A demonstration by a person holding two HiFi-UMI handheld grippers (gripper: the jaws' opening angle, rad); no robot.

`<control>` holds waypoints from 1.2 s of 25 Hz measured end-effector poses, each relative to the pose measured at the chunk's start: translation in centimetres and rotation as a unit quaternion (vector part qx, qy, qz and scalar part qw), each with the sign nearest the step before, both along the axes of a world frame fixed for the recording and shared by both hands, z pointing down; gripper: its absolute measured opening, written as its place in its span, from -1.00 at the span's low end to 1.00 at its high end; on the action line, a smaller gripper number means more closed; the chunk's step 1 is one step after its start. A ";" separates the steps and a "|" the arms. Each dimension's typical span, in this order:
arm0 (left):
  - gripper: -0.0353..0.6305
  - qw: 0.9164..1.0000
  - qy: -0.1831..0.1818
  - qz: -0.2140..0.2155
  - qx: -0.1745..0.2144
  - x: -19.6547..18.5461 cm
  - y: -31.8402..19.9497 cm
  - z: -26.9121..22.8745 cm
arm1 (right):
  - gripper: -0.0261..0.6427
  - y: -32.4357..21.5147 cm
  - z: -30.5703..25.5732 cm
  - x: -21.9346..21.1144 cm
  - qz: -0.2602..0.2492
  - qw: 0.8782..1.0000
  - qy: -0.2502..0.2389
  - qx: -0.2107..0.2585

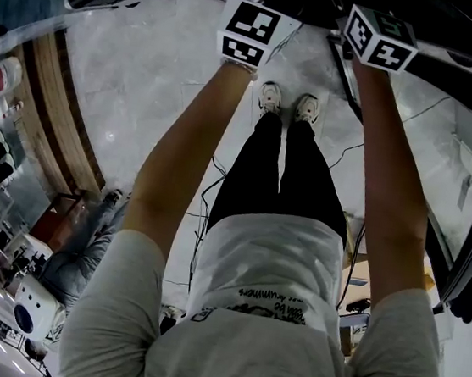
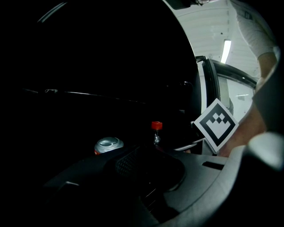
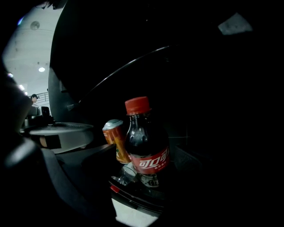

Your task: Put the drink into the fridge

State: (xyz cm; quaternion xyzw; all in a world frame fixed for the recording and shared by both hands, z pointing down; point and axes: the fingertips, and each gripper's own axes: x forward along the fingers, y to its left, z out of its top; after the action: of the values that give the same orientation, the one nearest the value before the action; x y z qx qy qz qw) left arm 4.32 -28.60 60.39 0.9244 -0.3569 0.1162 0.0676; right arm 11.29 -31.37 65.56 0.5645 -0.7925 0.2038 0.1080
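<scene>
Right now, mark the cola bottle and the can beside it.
Cola bottle (image 3: 153, 162): right gripper view, on its red label.
Can (image 3: 115, 141): right gripper view, on its orange side.

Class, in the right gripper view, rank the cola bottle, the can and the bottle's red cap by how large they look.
1. bottle
2. can, partly hidden behind the bottle and farther off, so its real size is unsure
3. cap

We take this for a lab or workshop hall: polished grey floor (image 1: 146, 87) with loose cables (image 1: 205, 214) underfoot, white machines (image 1: 29, 307) at eight o'clock, a strip light (image 2: 226, 49) overhead.
</scene>
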 end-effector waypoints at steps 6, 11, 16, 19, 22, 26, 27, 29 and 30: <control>-0.80 1.000 0.010 -0.012 0.000 -0.6 0.8 -1.2 | 0.29 1.7 -0.9 0.4 0.010 1.000 -0.009 -0.003; -0.80 0.999 0.021 -0.026 -0.002 -1.3 1.6 -2.6 | 0.24 3.0 -2.0 -0.1 0.003 1.000 -0.018 0.009; -0.80 0.999 0.026 -0.024 -0.004 -1.5 2.4 -3.9 | 0.13 3.8 -3.8 -0.5 -0.007 1.000 -0.012 0.011; -0.80 0.999 0.031 -0.025 -0.004 -1.5 3.4 -4.9 | 0.03 4.8 -4.7 -0.7 -0.016 1.000 -0.010 0.015; -0.80 0.999 0.032 -0.024 0.000 -1.6 4.5 -6.0 | -0.12 6.0 -5.8 -0.9 -0.029 0.999 -0.006 0.023; -0.80 0.999 0.034 -0.019 0.001 -2.4 5.2 -7.6 | -0.29 7.0 -7.7 -2.2 -0.058 0.998 0.011 0.037; -0.81 0.999 0.034 -0.019 0.001 -2.7 5.4 -8.1 | -0.31 7.2 -8.3 -2.5 -0.065 0.997 0.016 0.041; -0.81 0.999 0.036 -0.019 0.003 -3.2 5.6 -9.2 | -0.36 7.5 -9.6 -3.2 -0.080 0.995 0.029 0.053; -0.81 0.999 0.038 -0.020 0.004 -3.4 5.8 -9.7 | -0.38 7.7 -10.3 -3.6 -0.088 0.994 0.036 0.058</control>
State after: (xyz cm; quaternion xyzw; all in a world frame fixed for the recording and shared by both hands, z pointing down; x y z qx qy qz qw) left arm 0.91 -22.85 50.65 0.9209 -0.3732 0.0786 0.0800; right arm 7.72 -23.68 55.30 0.5045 -0.8454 0.1268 0.1215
